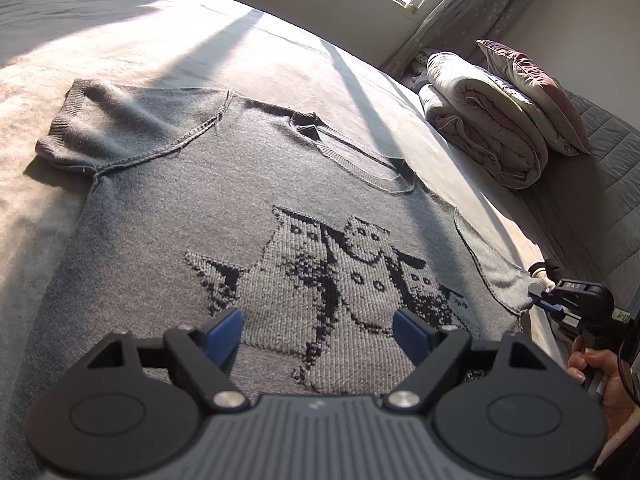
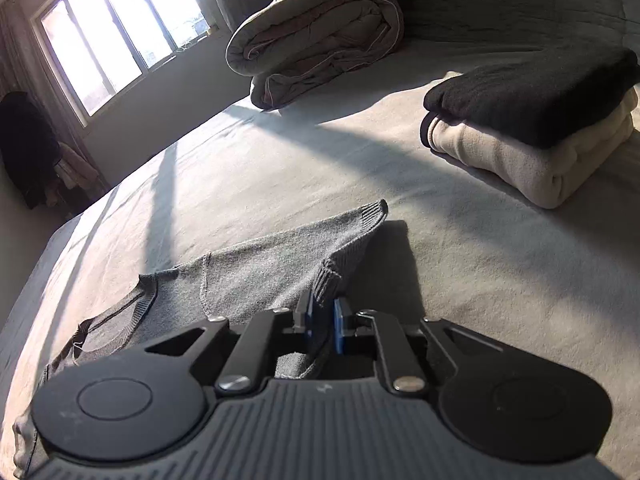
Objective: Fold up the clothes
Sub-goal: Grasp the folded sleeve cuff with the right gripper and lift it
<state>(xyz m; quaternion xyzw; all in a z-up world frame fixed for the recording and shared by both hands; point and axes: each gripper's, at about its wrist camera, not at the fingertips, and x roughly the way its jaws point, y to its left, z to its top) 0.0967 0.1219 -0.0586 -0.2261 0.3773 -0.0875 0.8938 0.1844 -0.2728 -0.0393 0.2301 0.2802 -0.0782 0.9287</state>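
The grey sweater lies flat on the bed; the right gripper pinches its sleeve cuff, and the left gripper is spread wide above it

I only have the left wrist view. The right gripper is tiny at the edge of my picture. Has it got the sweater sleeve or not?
Observer: Yes. The right gripper is shut on the ribbed cuff of the grey sweater's sleeve.
Operator: Is that sleeve flat on the bed?
Observer: No, its cuff is lifted off the bed sheet and casts a dark shadow beside it.
Operator: Anything on the bed past that sleeve?
Observer: A folded pile, a black garment on a cream one, lies apart from the sweater.
Operator: And my gripper?
Observer: The left gripper is open over the sweater's knitted picture, holding nothing.
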